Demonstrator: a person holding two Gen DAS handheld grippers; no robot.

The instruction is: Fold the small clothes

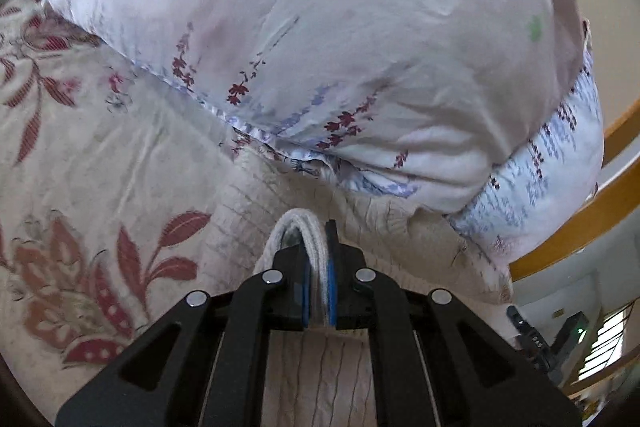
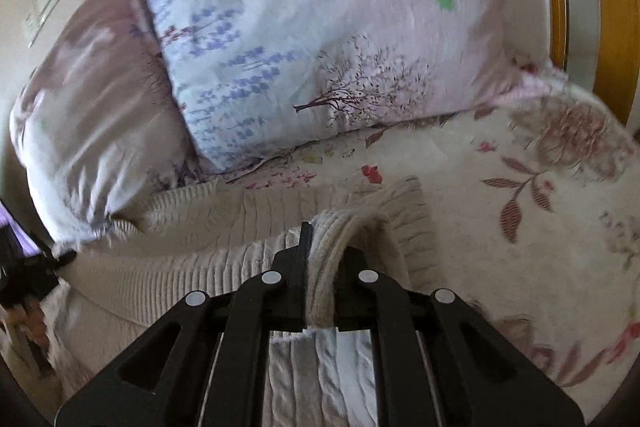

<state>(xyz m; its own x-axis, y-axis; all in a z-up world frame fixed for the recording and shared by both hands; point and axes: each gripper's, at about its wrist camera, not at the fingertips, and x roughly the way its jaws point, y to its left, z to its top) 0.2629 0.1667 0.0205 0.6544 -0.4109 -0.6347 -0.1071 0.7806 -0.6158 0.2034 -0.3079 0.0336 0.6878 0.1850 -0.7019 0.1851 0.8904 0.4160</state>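
A cream ribbed knit sweater (image 1: 400, 231) lies on a floral bedsheet (image 1: 120, 147). My left gripper (image 1: 318, 251) is shut on a folded edge of the sweater, which loops out between its fingers. In the right wrist view my right gripper (image 2: 326, 247) is shut on another ribbed edge of the same sweater (image 2: 192, 267), which stretches off to the left. The other gripper (image 2: 28, 267) shows dimly at the left edge there.
A large pillow (image 1: 320, 27) with purple and red flower print lies just beyond the sweater, and it also shows in the right wrist view (image 2: 320, 47). A wooden bed frame (image 1: 580, 227) runs along the right. The floral sheet (image 2: 540, 207) spreads to the right.
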